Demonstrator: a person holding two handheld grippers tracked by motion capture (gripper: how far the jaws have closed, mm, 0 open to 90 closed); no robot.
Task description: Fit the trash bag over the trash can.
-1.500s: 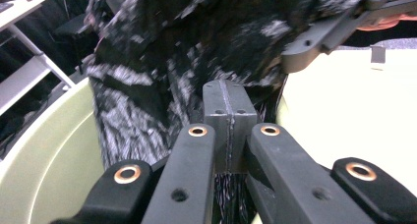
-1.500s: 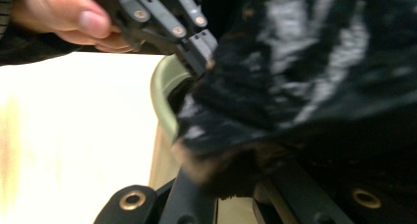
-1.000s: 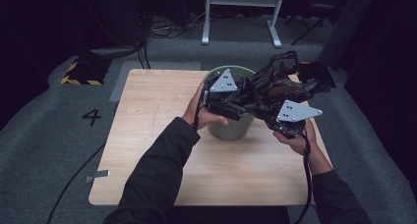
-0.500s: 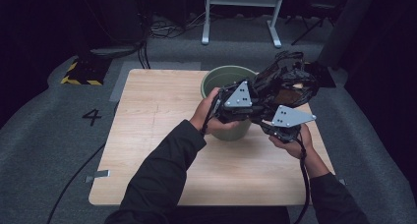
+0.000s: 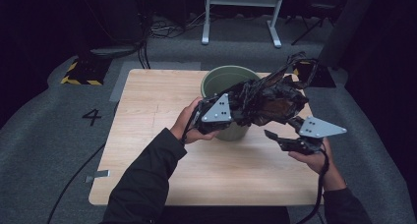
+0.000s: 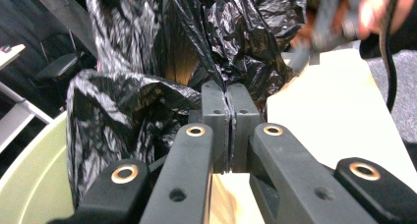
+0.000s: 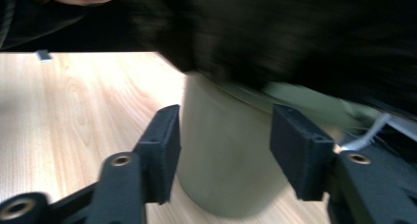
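A crumpled black plastic bag [image 5: 268, 98] hangs over the right rim of the green bin [image 5: 221, 79] on the wooden table. My left gripper [image 5: 235, 107] is shut on a fold of the bag [image 6: 147, 62], its pads [image 6: 216, 106] pressed together with the film between them. My right gripper [image 5: 278, 138] sits lower, to the right of the bin and below the bag. Its jaws have just been opening and hold nothing. In the right gripper view the open jaws frame the bin's wall [image 7: 226, 160], with the bag [image 7: 295, 37] blurred above.
The bin stands at the table's [image 5: 162, 111] far middle. Bare wood lies to the left and along the near edge. Grey floor surrounds the table, with a white frame [image 5: 241, 8] behind it and a cable [image 5: 74, 184] at the left.
The left gripper closed on the bag and came nearer. The right gripper let the bag go and pulled away to the right and down. The bag now hangs from the left gripper.
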